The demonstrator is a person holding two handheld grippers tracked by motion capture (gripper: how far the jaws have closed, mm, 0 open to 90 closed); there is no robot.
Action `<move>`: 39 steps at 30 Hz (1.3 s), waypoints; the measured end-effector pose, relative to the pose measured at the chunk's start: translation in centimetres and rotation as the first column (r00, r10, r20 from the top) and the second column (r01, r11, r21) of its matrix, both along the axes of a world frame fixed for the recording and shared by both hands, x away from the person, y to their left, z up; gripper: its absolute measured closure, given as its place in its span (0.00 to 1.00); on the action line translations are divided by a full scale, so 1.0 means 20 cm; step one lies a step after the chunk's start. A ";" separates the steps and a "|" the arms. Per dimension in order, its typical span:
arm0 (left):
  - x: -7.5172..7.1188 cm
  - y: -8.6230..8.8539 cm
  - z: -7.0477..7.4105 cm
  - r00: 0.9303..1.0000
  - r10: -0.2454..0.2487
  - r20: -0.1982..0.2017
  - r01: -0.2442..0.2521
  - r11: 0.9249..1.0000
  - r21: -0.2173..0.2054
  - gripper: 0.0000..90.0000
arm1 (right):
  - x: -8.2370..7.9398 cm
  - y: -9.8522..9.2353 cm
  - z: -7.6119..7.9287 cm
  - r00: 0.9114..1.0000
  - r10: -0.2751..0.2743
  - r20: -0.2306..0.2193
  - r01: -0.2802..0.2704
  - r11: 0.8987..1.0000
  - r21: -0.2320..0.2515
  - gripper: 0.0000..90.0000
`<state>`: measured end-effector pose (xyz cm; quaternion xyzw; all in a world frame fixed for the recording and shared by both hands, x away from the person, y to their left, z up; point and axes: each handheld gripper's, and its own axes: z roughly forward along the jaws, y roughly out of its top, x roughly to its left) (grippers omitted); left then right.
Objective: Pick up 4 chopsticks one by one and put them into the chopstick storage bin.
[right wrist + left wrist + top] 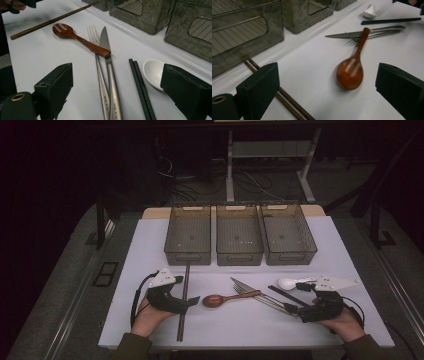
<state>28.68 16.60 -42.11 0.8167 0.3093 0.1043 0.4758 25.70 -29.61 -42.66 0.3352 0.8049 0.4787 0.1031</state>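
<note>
**Both grippers open, wooden spoon next in line**

Left gripper (194,300) rests low on the white table (150,245), jaws wide apart, nothing between them. From the left gripper view the wooden spoon (352,67) lies just ahead, bowl toward the jaws, handle running away and resting across the knife (352,33) and fork (374,35). Brown chopsticks (287,98) pass right beside the left jaw, under it or nearly so.

Right gripper (292,308) also low, jaws apart and empty. In the right gripper view the fork and knife handles run between its jaws; black chopsticks (141,87) and the white spoon (153,71) sit just to the side.

Three grey bins (239,237) stand in a row at the far side, apparently empty.

Risks, as judged from this layout:
- Lifting the wooden spoon by its bowl end could drag its handle over the knife and fork and shift them, since the handle lies on top.
- A grip on the rounded, glossy bowl may slip; the neck looks the safer hold.
- The left jaw is so near the brown chopsticks that closing or sliding could roll them or pinch one along with the spoon.
- The right side is crowded: closing there could catch fork and knife together.
</note>
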 end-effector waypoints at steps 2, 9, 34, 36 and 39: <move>0.01 0.01 0.00 1.000 0.018 0.002 -0.018 1.000 -0.002 0.08 | 0.00 0.00 0.00 1.000 0.001 -0.004 -0.001 1.000 -0.003 0.12; 0.07 0.03 0.00 0.998 0.068 0.006 -0.068 0.998 0.015 0.16 | 0.00 0.01 -0.01 1.000 -0.003 -0.010 0.003 1.000 -0.003 0.12; 0.21 0.00 -0.02 0.991 0.133 0.003 -0.133 0.991 0.033 0.23 | 0.02 0.02 -0.05 1.000 -0.023 0.004 0.023 1.000 -0.019 0.12; 0.23 -0.01 -0.03 0.991 0.134 -0.005 -0.134 0.990 0.039 0.24 | 0.03 0.02 -0.07 1.000 -0.011 -0.001 0.011 0.999 -0.034 0.12; 0.25 -0.02 -0.03 0.990 0.142 -0.012 -0.142 0.989 0.039 0.25 | 0.03 0.02 -0.07 1.000 -0.019 -0.008 0.018 0.999 -0.038 0.12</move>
